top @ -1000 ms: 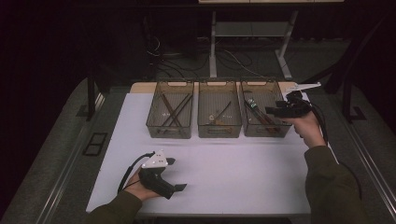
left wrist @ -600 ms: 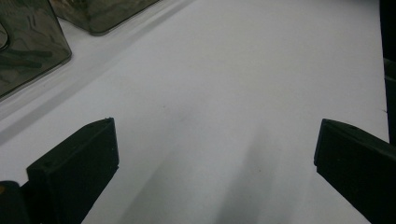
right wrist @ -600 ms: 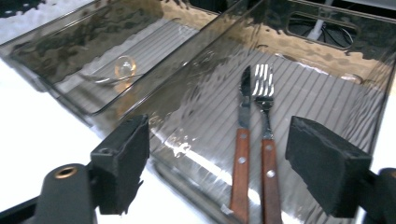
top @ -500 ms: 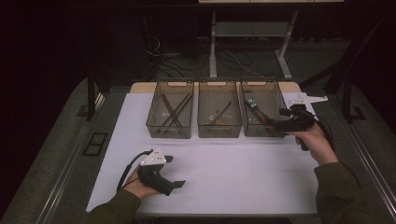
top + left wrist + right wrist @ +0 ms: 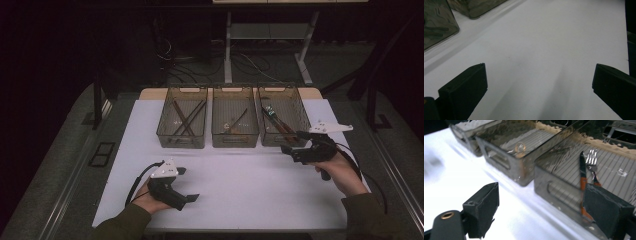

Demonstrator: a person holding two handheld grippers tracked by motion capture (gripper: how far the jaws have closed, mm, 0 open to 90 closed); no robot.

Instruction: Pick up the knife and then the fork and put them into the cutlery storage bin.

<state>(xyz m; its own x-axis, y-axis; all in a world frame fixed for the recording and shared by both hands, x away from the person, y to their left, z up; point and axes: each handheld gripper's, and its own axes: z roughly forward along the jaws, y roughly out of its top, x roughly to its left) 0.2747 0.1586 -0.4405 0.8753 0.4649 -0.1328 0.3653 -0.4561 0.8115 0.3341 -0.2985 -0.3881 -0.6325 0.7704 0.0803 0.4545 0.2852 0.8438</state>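
Inside right-hand smoked clear plastic bin [image 5: 564,190]: orange-handled steel knife [image 5: 582,182] and fork [image 5: 592,163], flat on ribbed floor. Thin, stiff, light, likely slippery; best pinched across handles. Right gripper [image 5: 292,149] just outside bin, jaws just opened, empty. Left gripper [image 5: 189,185] apart, empty, on white table [image 5: 250,185].

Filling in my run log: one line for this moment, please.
right hand-held gripper: jaws just opened, empty, beside right bin | left hand-held gripper: open, empty | fork, knife in bin
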